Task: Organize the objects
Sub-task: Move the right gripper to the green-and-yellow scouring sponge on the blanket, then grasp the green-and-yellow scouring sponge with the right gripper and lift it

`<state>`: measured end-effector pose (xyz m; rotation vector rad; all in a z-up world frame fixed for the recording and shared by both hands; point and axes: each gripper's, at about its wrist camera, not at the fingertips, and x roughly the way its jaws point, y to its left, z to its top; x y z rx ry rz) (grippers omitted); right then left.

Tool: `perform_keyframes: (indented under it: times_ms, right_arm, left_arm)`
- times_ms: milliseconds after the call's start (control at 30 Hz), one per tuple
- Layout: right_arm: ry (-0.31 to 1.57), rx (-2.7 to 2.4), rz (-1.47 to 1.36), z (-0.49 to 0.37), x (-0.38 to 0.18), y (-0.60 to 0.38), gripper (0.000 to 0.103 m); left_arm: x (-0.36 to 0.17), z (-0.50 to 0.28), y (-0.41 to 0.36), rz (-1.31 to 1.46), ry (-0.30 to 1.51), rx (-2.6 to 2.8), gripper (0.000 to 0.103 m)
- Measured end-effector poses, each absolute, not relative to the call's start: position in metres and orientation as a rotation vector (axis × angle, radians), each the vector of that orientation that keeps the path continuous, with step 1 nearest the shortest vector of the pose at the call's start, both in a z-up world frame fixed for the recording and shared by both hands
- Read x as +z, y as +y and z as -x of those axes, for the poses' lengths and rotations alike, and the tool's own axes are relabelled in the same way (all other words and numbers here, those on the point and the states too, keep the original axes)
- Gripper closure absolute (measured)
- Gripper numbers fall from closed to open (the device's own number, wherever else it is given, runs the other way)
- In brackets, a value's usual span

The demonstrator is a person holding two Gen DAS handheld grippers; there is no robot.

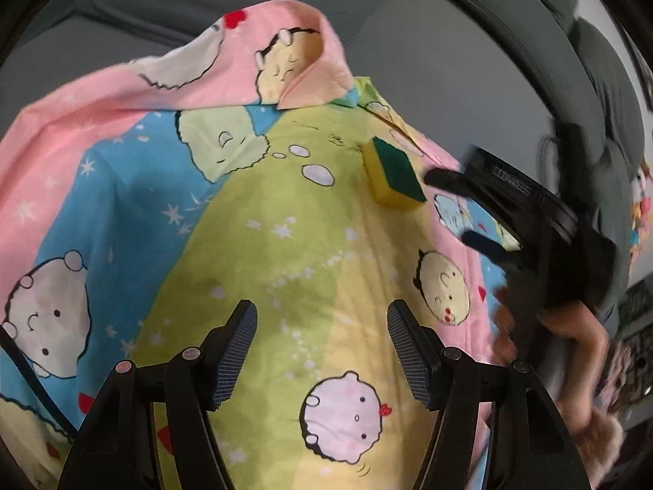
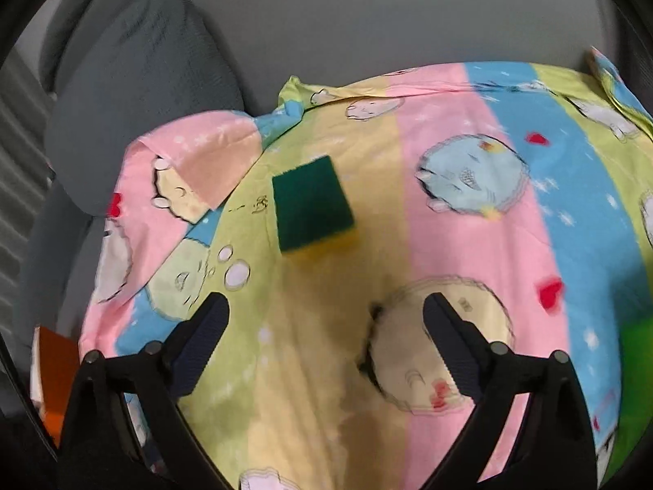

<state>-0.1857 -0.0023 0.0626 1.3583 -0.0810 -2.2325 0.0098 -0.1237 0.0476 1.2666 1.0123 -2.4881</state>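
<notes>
- Sponge, yellow with a dark green scouring face turned up, lies on the cartoon-print sheet, on a yellow-green stripe near a folded-over pink corner of the cloth.
- Grey sofa carries the sheet; its cushions rise behind the cloth, and an orange object shows at the lower left edge of the right wrist view, too little of it in view to identify.
- The sheet is striped pink, blue, yellow and green, printed with round cartoon faces, stars and red hearts, and is rumpled at its far edge.
- Right hand-held gripper has its jaws spread wide, with nothing between them; only the sheet shows in the gap, and whether the fingertips touch the cloth I cannot tell.
- In the right wrist view the sponge sits ahead of that gripper, slightly left of the midline between the fingers and apart from both.
- From the left wrist view the right hand-held gripper comes in from the right, its upper finger tip just beside the sponge; contact cannot be judged.
- Left hand-held gripper is partly open and holds nothing, over the yellow-green stripe of the sheet.
- The sponge lies well ahead of it, to the right.
</notes>
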Motion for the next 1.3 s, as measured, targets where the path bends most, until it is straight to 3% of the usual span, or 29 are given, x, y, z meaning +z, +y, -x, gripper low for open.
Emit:
perform_keyframes:
  times_ms: [233,333,367,400,667,1033,1233,1300]
  right_arm:
    - [-0.052,-2.264,-1.380,0.226,0.034,-0.054,0.008]
    - [0.076,-2.323,-1.377,0.229,0.026,-0.065,0.024]
    - [0.131,-2.347,-1.368,0.228,0.024,-0.065,0.034]
    - [0.145,-2.346,-1.357,0.228,0.023,-0.064,0.036]
    - [0.100,-2.285,-1.344,0.206,0.037,-0.039,0.038]
    - [0.184,-2.246,-1.416,0.114,0.061,0.059,0.037]
    - [-0.069,-2.202,-1.443,0.063,0.053,0.124,0.036]
    - [-0.074,-2.222,-1.432,0.056,0.050,0.133,0.035]
  left_arm:
    - [0.043,-0.010,-0.152,-1.267,1.188,-2.442,0.037]
    - [0.045,-0.014,-0.161,-1.232,1.219,-2.438,0.037]
    - [0.044,-0.014,-0.162,-1.228,1.226,-2.431,0.037]
    - [0.043,-0.014,-0.162,-1.229,1.232,-2.422,0.037]
    - [0.045,-0.012,-0.153,-1.252,1.153,-2.446,0.037]
    - [0.044,-0.008,-0.126,-1.293,1.032,-2.475,0.037]
    - [0.044,-0.003,-0.102,-1.333,0.898,-2.496,0.037]
    - [0.044,-0.002,-0.094,-1.339,0.870,-2.511,0.037]
